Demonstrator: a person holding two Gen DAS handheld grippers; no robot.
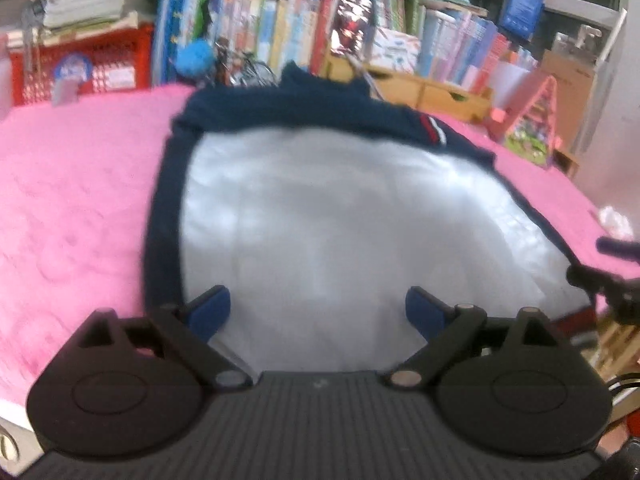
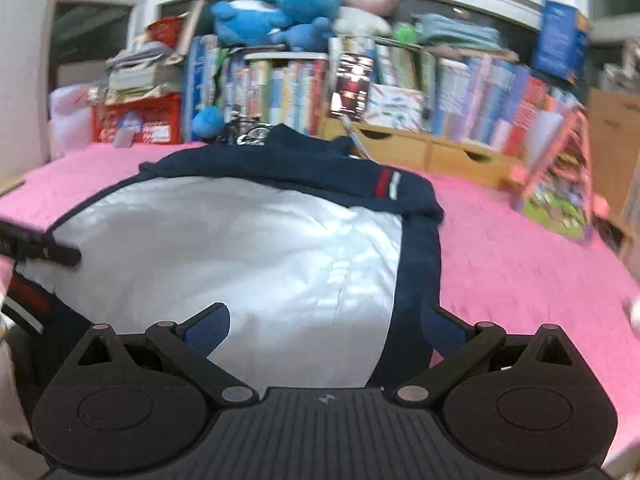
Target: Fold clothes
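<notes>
One garment (image 1: 320,216), white in the body with navy edging and a navy upper part, is seen spread on a pink cover (image 1: 72,200) in front of a row of books (image 1: 280,28). On the side away from the books, its near hem lies just ahead of both tools. A red-and-white striped band (image 2: 387,183) is seen on the navy part nearest the books; a second striped cuff (image 2: 26,304) lies at the left edge of the right wrist view.

The left tool (image 1: 318,312) is held with its blue pads spread apart over the white panel, with nothing between them. The right tool (image 2: 326,326) is likewise spread wide, with nothing clamped; its right pad sits over the navy side strip (image 2: 420,264).

The cloth is judged light, soft and limp, and the pale panel looks smooth and possibly slippery, so a pinch there may slide. A hold is better taken on the thicker navy edging or at a corner, both layers being gathered. Whether side folds are already made cannot be settled.
</notes>
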